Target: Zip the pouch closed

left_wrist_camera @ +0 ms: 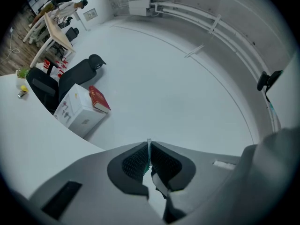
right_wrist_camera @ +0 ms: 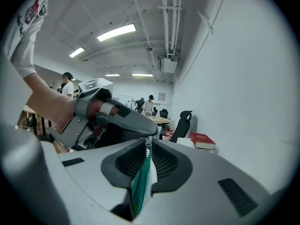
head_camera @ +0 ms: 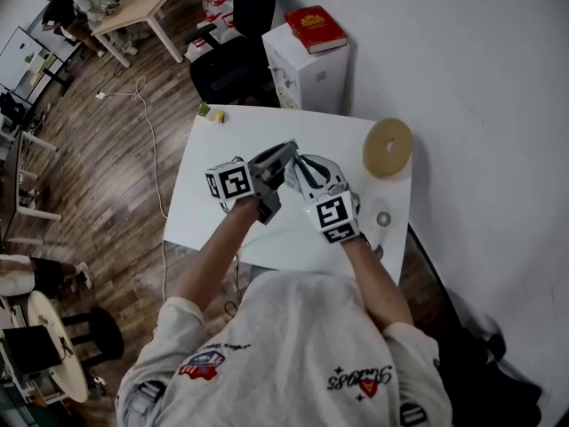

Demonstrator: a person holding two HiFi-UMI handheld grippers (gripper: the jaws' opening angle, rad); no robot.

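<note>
Above the white table (head_camera: 222, 140), the right claw (right_wrist_camera: 148, 145) is clamped on the thin green-edged pouch (right_wrist_camera: 139, 186), and the left claw (left_wrist_camera: 149, 150) pinches a green sliver of it. The zip should run best if one claw holds the edge taut while the other draws straight along the teeth.

A white rectangular table (head_camera: 267, 149) stands with one side against the white wall. A tan round disc (head_camera: 388, 148) lies at its far right corner, with a small round white object (head_camera: 383, 219) nearer along the right edge. At the far left corner, a small green item (head_camera: 204, 109) and a small yellow one (head_camera: 220, 116) lie just beside each other.
</note>
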